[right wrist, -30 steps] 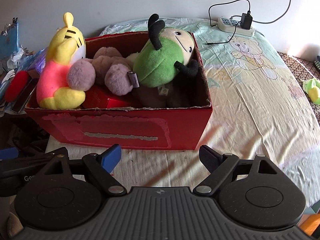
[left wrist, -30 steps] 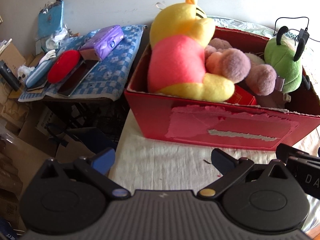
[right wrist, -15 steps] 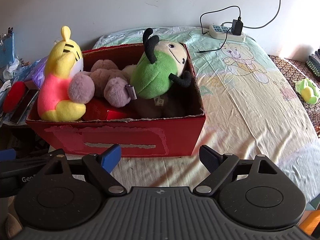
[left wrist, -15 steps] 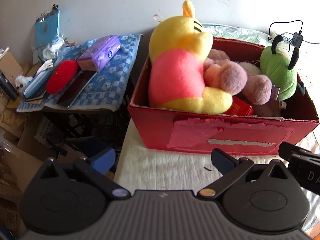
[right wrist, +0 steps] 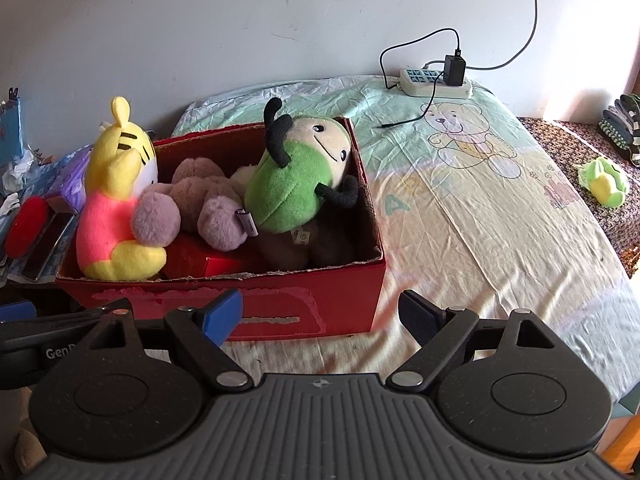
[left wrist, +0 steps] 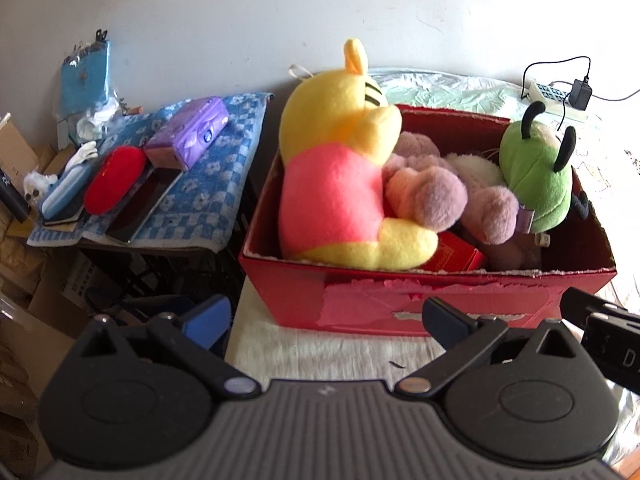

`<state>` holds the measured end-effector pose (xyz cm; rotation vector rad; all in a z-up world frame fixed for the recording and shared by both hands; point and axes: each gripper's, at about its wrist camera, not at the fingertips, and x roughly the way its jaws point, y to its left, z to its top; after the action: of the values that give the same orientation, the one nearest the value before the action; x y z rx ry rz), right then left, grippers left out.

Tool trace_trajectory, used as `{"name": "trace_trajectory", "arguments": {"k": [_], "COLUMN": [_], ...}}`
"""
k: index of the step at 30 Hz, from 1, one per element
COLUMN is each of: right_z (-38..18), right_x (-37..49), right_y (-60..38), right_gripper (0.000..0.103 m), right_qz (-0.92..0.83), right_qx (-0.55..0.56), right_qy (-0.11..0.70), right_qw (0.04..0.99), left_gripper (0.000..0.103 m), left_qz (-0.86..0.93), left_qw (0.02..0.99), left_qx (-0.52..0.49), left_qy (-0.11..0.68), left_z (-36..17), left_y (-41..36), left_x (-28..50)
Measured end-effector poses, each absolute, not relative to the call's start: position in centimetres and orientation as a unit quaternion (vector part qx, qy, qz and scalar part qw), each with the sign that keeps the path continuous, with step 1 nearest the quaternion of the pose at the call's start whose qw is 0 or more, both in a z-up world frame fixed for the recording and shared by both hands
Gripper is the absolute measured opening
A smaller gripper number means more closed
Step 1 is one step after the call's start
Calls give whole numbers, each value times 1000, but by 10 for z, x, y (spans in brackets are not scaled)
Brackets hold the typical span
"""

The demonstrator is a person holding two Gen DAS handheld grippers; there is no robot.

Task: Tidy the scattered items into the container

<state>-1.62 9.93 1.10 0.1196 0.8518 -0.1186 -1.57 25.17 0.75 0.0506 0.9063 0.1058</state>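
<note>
Both claws have drawn back from the red box (right wrist: 280, 300) since the earlier pictures, so the box looks smaller and more of the bed (right wrist: 500, 208) shows around it. The left claw (left wrist: 326, 314) hangs in front of the box's near left corner, its fingers spread wide with nothing between them. The right claw (right wrist: 320, 312) hangs in front of the box's near wall, towards its right end, also spread wide and empty.

The red box stands on the bed's pale printed sheet, with torn patches on its near wall. Inside the box, at its left end, a yellow and pink plush tiger (right wrist: 116, 208) sits upright. Next to it, in the middle of the box, lies a mauve plush toy (left wrist: 452, 200). At the right end of the box a green plush bug (right wrist: 296, 184) with black feelers leans against the right wall. A small red carton (left wrist: 456, 256) lies on the box floor under the toys.

Well to the right of the box, near the bed's far right edge, a small green and yellow toy (right wrist: 604, 182) lies outside the box. Behind the box, by the wall, a power strip (right wrist: 436, 82) rests on the bed. Left of the box, a desk under a blue checked cloth (left wrist: 224, 176) carries a purple packet (left wrist: 188, 132) and a red case (left wrist: 114, 180).
</note>
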Motion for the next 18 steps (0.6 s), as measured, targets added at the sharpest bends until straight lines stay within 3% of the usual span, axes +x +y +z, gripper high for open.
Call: {"name": "trace_trajectory", "arguments": {"k": [18], "right_z": [37], "right_x": [-3], "right_y": [95], "right_gripper": [87], "right_qz": [-79], "right_qx": [76], "right_qy": [363], "right_qw": [925], "left_gripper": [102], "left_qz": [42], "left_qw": [921], "left_qx": [25], "left_qy": [387], "left_z": [38], "left_y": [254], "left_x": [-3]}}
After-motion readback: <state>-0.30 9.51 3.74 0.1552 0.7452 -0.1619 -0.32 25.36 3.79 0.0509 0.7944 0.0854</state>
